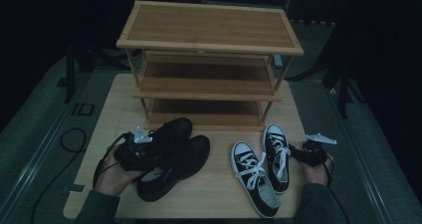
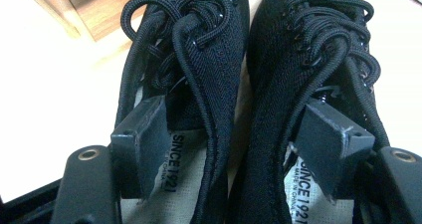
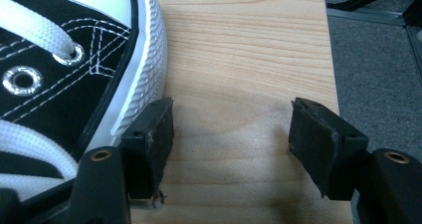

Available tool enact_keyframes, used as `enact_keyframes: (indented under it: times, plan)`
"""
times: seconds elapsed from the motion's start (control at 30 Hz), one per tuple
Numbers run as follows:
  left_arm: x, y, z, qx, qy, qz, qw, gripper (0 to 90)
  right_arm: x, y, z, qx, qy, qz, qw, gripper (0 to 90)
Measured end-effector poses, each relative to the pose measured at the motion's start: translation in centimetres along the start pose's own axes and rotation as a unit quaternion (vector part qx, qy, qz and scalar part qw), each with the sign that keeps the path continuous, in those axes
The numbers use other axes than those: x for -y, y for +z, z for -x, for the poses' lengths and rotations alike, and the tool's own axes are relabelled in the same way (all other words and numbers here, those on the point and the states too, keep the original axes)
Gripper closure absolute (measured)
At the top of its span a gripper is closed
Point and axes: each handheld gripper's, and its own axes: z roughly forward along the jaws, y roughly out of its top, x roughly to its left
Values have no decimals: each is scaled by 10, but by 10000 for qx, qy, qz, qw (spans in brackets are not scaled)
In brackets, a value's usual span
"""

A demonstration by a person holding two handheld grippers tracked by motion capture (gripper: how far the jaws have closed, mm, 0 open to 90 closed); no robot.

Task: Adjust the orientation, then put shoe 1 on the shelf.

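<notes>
Black knit lace-up shoes point(image 2: 234, 99), a pair w/ pale printed insoles, sit closest to the lens in the left gripper view. Left gripper point(image 2: 234, 134) has its jaws wide apart: one jaw goes down into the opening of one shoe, the other into the opening of its mate, so the two adjoining inner collars lie between the jaws. Pads don't look pressed on the fabric (the gap stays wide). From the high view the same pair point(image 1: 174, 157) lies on the front-left of the light wooden tabletop point(image 1: 219, 194), toes pointing toward the three-tier bamboo shoe rack point(image 1: 209, 59) at the back, w/ the left gripper point(image 1: 137, 147) at the heel end, held in the person's left hand point(image 1: 112, 176).

Right gripper point(image 3: 231, 129) also has jaws apart, nothing between them but bare wood. Its one jaw sits just beside the white rubber sidewall of a black canvas sneaker w/ white laces point(image 3: 64, 69); whether it touches can't be told. In the high view the pair of sneakers point(image 1: 263, 167) lies front-right, approx. parallel, toes toward the rack, near the black pair but apart. Right gripper point(image 1: 308, 152) is beside the right-hand sneaker, near the table's right edge, in the right hand point(image 1: 318, 167).
</notes>
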Motion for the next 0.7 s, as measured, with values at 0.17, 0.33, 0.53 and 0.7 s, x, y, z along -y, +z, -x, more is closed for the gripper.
enact_keyframes:
  times: [0.17,0.33,0.53,0.7]
  plan:
    - [-1,2,2,5,106,-136,9999,292,0,0,0,2,-2,-6,10000,339]
    - [-2,4,1,-37,134,-265,9996,299,0,0,0,2,-2,-7,10000,339]
    - [-9,9,-2,26,287,-457,9985,372,0,0,0,1,-2,-7,10000,339]
    - [-13,17,-8,419,219,-570,9973,438,0,0,0,1,-2,-6,10000,339]
